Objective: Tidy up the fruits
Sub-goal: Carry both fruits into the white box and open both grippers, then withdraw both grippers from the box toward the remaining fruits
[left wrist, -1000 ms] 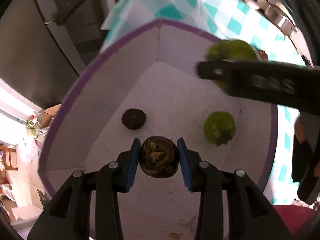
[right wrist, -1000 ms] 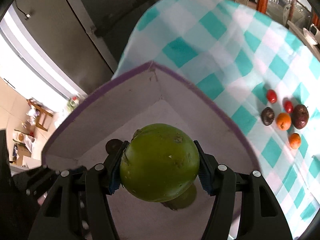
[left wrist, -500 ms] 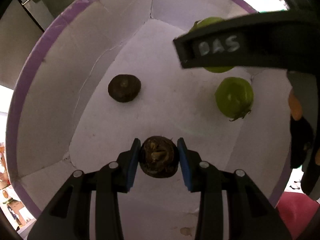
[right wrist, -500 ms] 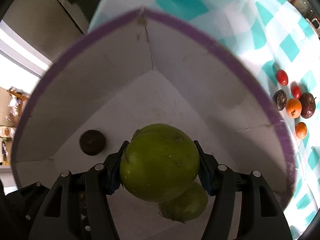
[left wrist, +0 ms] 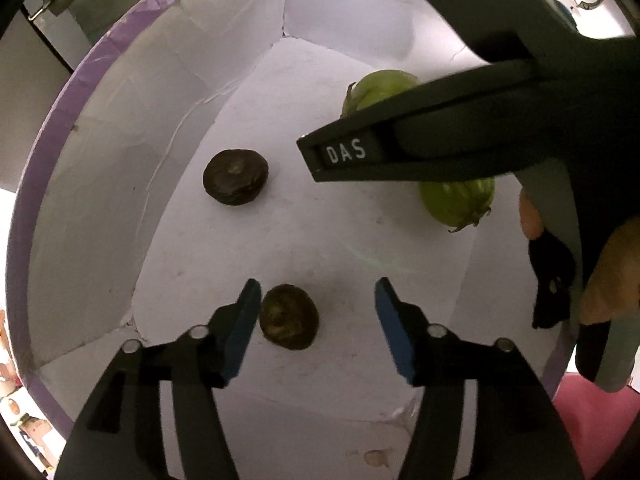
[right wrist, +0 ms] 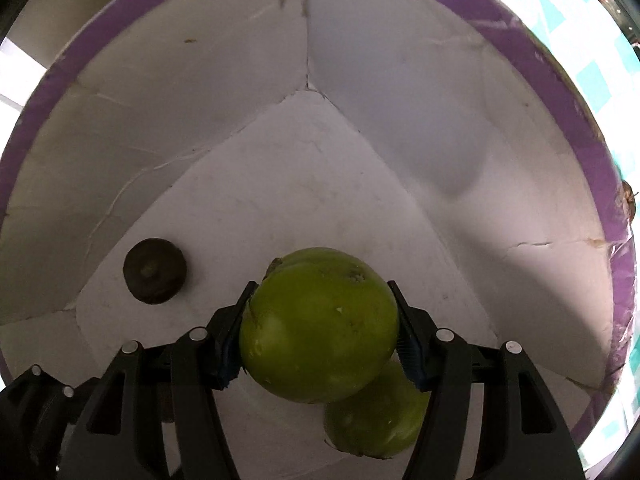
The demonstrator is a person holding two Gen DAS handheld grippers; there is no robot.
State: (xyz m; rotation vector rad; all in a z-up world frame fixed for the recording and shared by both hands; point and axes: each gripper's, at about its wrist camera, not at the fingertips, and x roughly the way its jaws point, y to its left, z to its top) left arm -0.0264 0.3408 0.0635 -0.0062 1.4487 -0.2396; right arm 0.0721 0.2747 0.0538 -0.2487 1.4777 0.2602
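Cardboard box [right wrist: 400,80], white inside with a purple rim, fills both of my wrist views, and it sits on a surface covered by a teal-and-white checked cloth [right wrist: 596,76] that I can see past its right edge. My right claw [right wrist: 320,332] is pinching a large green fruit [right wrist: 316,320] between its blue pads, held low inside the box just above a second green fruit [right wrist: 372,424] that lies on the box floor. From the left wrist camera, the right claw's black body crosses the upper right of the view, partly hiding both green fruits. My left claw [left wrist: 316,320] is spread, its jaws having just been opening, and a small dark brown fruit [left wrist: 289,317] rests on the box floor between them, right beside the left pad and well clear of the right one. Another small dark fruit [left wrist: 235,176] sits alone farther in, toward the left wall of the box. At the right edge I glimpse a person's fingers [left wrist: 604,280] around the right handle.
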